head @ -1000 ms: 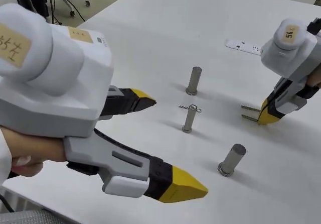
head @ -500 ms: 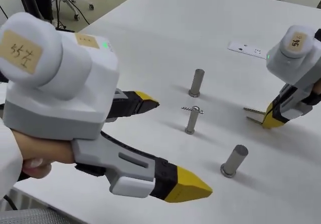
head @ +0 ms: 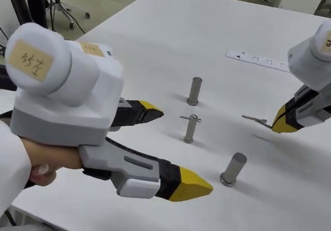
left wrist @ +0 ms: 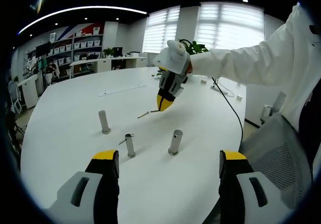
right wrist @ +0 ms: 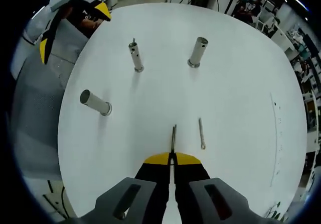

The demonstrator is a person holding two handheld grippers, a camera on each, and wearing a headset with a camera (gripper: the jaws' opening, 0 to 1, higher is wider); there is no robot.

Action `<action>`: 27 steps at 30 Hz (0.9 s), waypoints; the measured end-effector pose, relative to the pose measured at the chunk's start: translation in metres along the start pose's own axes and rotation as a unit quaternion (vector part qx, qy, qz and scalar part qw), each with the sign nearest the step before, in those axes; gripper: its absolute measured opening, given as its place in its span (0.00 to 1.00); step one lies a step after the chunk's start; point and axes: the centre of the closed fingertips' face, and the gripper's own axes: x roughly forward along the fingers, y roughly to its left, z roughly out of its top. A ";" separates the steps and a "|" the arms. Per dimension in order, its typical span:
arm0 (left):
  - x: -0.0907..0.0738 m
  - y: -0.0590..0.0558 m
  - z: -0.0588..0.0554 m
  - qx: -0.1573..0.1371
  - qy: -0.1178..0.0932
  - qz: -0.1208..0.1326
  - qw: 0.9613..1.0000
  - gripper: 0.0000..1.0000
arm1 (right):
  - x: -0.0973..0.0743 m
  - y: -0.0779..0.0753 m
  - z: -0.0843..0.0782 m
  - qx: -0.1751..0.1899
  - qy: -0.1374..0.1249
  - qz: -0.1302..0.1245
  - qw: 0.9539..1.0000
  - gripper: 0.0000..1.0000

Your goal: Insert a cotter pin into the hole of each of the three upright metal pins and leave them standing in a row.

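Three metal pins stand upright on the white table (head: 155,39): the far pin (head: 195,91), the middle pin (head: 190,130) with a cotter pin (head: 190,118) through its top, and the near pin (head: 234,169). My right gripper (head: 279,125) is shut on a second cotter pin (head: 252,119), held just above the table to the right of the row. In the right gripper view that cotter pin (right wrist: 173,137) points toward the pins, and a loose cotter pin (right wrist: 201,132) lies beside it. My left gripper (head: 173,148) hovers open to the left of the row, holding nothing.
A white power strip (head: 258,60) lies at the back right of the table. The table's near edge runs close under the left gripper. Chairs and desks stand beyond the far left edge.
The right gripper has risen slightly and drawn back to the right with one cotter pin in its jaws, leaving the other on the table. The left gripper has barely moved.
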 end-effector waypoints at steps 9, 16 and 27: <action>0.009 -0.001 0.011 -0.015 -0.018 -0.005 1.000 0.75 | -0.018 0.010 0.013 -0.008 -0.051 -0.043 0.998 0.00; 0.017 -0.001 0.023 -0.028 -0.025 -0.009 0.999 0.69 | -0.029 0.025 0.022 -0.020 -0.074 -0.074 0.994 0.00; 0.038 -0.003 0.044 -0.047 -0.043 -0.028 0.998 0.51 | -0.043 0.039 0.039 -0.060 -0.098 -0.120 0.986 0.00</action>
